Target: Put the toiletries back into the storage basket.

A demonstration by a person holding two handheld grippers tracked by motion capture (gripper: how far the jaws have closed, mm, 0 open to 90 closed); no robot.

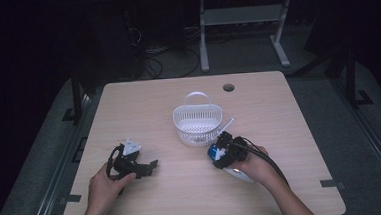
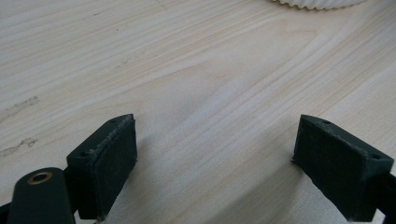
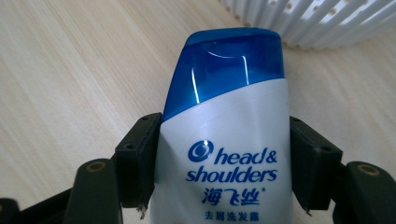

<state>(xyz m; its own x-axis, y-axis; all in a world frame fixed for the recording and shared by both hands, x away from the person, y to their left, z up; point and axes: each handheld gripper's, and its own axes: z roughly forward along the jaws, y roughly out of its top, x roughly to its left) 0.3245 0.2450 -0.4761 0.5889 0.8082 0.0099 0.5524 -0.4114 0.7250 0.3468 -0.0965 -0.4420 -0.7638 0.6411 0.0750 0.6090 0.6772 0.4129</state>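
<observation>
We see the right gripper (image 3: 219,158) low beside the basket (image 1: 197,122), jaws pinching the shampoo bottle (image 3: 224,140); the left gripper (image 2: 219,158) is spread.

White shampoo bottle (image 3: 224,158), blue cap, lying flat on table, cap toward white basket (image 1: 198,121).

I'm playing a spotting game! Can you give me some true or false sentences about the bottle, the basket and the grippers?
1. The right gripper clamps a white plastic shampoo bottle with a blue cap. True.
2. The bottle lies inside the white plastic basket. False: it is outside, beside the basket.
3. The left gripper holds a spoon. False: its jaws stand open over the bare wooden table.
4. The basket has a handle. True.
</observation>
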